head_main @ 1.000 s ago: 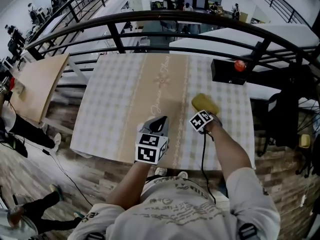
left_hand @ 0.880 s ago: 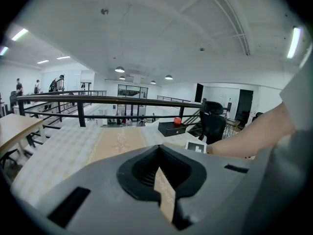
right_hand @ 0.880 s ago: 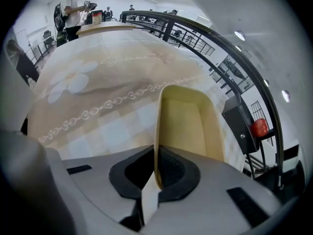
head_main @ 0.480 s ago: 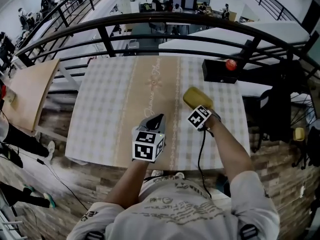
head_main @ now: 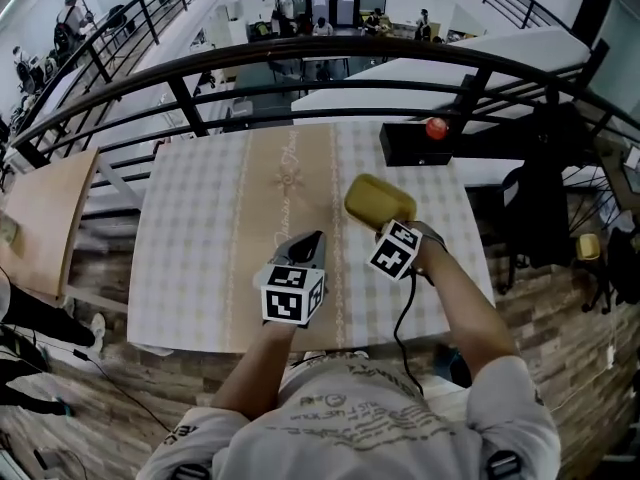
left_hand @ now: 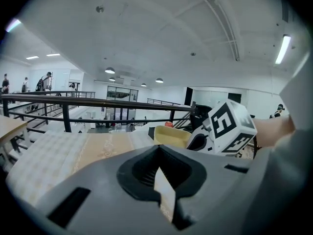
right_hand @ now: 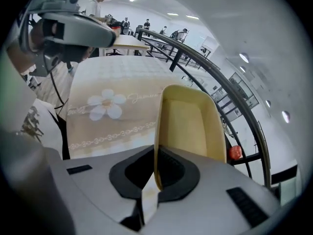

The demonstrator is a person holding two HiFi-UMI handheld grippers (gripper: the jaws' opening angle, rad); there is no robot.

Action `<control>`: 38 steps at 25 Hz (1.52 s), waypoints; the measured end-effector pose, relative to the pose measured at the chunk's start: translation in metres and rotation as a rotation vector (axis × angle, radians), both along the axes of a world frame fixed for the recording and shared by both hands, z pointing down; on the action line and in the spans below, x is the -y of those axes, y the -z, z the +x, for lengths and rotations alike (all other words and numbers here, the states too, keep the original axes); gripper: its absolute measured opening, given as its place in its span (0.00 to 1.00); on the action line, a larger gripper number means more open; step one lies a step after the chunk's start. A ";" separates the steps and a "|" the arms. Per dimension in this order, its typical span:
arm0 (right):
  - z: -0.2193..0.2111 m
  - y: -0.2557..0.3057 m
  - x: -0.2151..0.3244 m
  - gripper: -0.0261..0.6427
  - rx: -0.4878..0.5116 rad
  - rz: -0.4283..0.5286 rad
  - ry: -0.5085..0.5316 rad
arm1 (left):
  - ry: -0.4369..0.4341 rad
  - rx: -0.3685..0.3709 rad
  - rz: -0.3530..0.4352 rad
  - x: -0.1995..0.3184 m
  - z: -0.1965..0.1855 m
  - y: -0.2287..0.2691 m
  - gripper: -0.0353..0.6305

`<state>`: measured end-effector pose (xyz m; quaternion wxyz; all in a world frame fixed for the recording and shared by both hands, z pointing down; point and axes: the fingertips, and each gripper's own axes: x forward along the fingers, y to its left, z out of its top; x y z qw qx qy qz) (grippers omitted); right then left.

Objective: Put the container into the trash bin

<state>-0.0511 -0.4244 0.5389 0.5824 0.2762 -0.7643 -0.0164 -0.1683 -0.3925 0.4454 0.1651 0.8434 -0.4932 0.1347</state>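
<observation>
The container (head_main: 378,200) is a shallow yellow tray, held in the air over the right half of the checked table (head_main: 200,228). My right gripper (head_main: 384,228) is shut on its near rim; in the right gripper view the thin yellow wall (right_hand: 188,124) runs between the pads (right_hand: 155,180). To its left, my left gripper (head_main: 316,238) hovers above the table with its jaws together and nothing in them. From the left gripper view (left_hand: 161,180), the container (left_hand: 171,135) and the right gripper's marker cube (left_hand: 230,126) show just to the right. No trash bin shows in any view.
A black box (head_main: 415,146) with a red ball (head_main: 435,128) on it sits at the table's far right corner. A dark curved railing (head_main: 300,58) runs behind the table. A wooden table (head_main: 40,218) stands to the left, dark furniture (head_main: 545,198) to the right.
My right gripper has lifted the container off the table and carried it upward. The left gripper shifted only slightly.
</observation>
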 end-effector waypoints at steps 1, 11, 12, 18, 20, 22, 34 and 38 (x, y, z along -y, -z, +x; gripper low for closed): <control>-0.003 0.005 -0.004 0.05 0.000 0.003 0.014 | -0.005 -0.001 0.001 0.001 0.001 0.000 0.06; -0.009 0.021 -0.022 0.05 -0.022 0.034 0.013 | -0.069 -0.015 0.001 0.003 0.012 -0.001 0.06; -0.006 0.021 -0.025 0.05 -0.022 0.033 -0.002 | -0.079 -0.017 0.000 0.003 0.014 -0.001 0.06; 0.018 0.033 -0.052 0.05 -0.006 0.045 -0.127 | -0.183 -0.032 -0.008 -0.007 0.042 -0.001 0.06; 0.032 0.034 -0.066 0.05 0.005 0.043 -0.188 | -0.243 -0.034 -0.010 -0.014 0.060 -0.002 0.06; 0.049 0.035 -0.081 0.05 0.012 0.042 -0.258 | -0.311 -0.035 -0.011 -0.023 0.080 -0.003 0.06; 0.164 0.028 -0.184 0.05 0.023 0.045 -0.713 | -0.752 -0.033 -0.021 -0.091 0.217 -0.010 0.06; 0.207 0.028 -0.228 0.05 0.017 0.045 -0.871 | -0.903 -0.037 -0.018 -0.125 0.268 -0.008 0.06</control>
